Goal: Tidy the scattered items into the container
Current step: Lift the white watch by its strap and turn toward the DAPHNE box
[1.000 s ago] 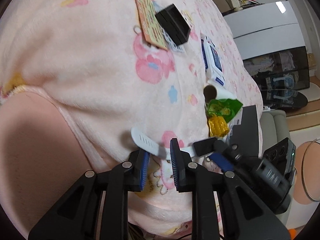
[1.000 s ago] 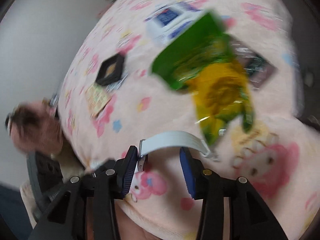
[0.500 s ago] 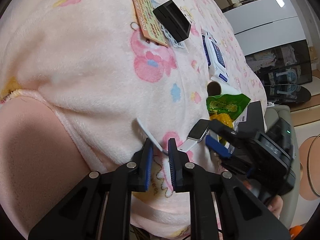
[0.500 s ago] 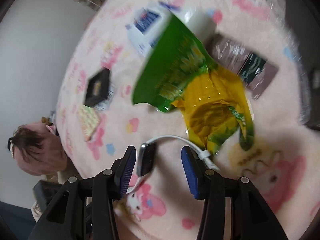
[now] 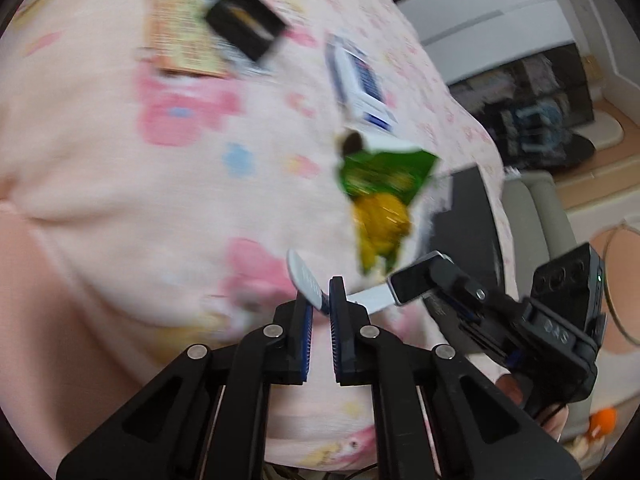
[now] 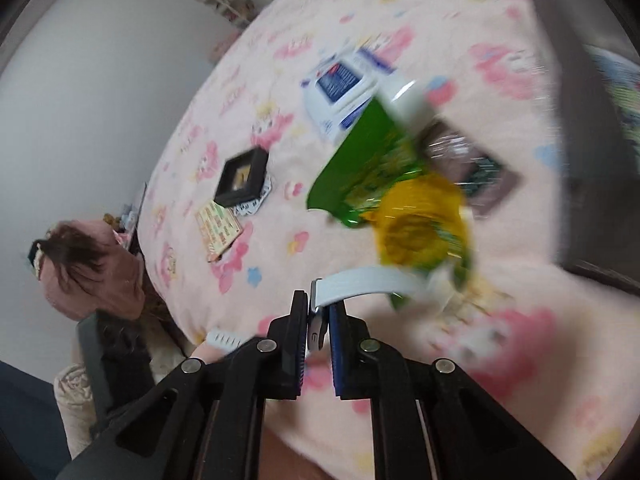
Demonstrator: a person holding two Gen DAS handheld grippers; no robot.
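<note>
Two grippers (image 5: 321,306) (image 6: 319,322) pinching one smartwatch (image 6: 362,286)

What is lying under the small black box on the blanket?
Under the black box a white patterned mat pokes out at its near edge, on the pink blanket. The part beneath the box is covered.

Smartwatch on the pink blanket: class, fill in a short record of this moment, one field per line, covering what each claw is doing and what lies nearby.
surface: pink cartoon-print blanket
item handled: smartwatch with white strap
left claw: shut on the strap end
right claw: closing on the watch body, pads against it
near the watch: green and yellow snack bag
further off: black box, blue and white pack, printed card
container: dark bin edge beside the snack bag, contents not visible
</note>
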